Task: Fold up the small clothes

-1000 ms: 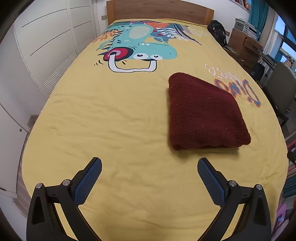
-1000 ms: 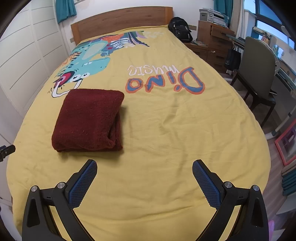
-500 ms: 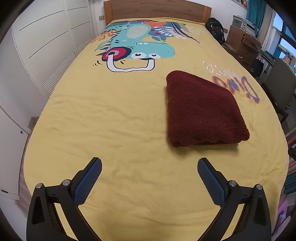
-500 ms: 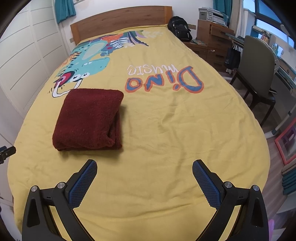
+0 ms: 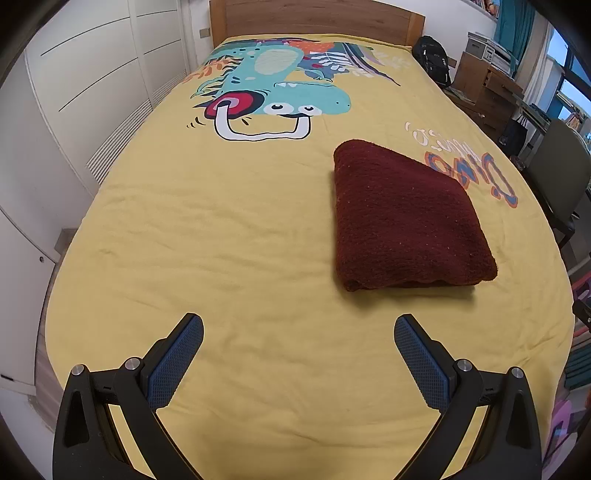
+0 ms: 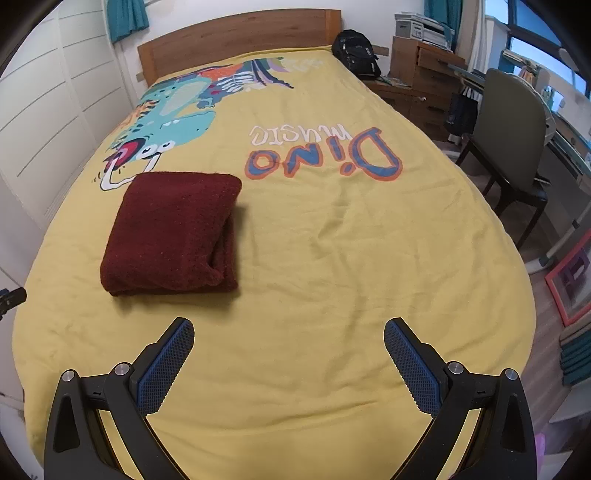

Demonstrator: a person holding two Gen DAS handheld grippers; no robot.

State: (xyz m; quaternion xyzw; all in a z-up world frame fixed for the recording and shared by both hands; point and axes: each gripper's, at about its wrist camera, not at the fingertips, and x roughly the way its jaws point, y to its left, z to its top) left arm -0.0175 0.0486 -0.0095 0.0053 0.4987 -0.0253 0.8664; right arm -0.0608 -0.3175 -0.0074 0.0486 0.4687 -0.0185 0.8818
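Note:
A dark red knitted garment lies folded in a thick rectangle on the yellow bed cover. In the right wrist view it sits left of centre, its folded layers showing on the right side. My left gripper is open and empty, above the cover, near and left of the garment. My right gripper is open and empty, above the cover, near and right of the garment. Neither touches it.
The cover carries a dinosaur print and "Dino music" lettering. A wooden headboard is at the far end. White wardrobe doors stand left. A chair, desk, drawers and black backpack stand right.
Both views have shifted slightly: the garment sits a little lower and nearer in the frames than one second ago. Both grippers stay open and the garment has not moved on the bed.

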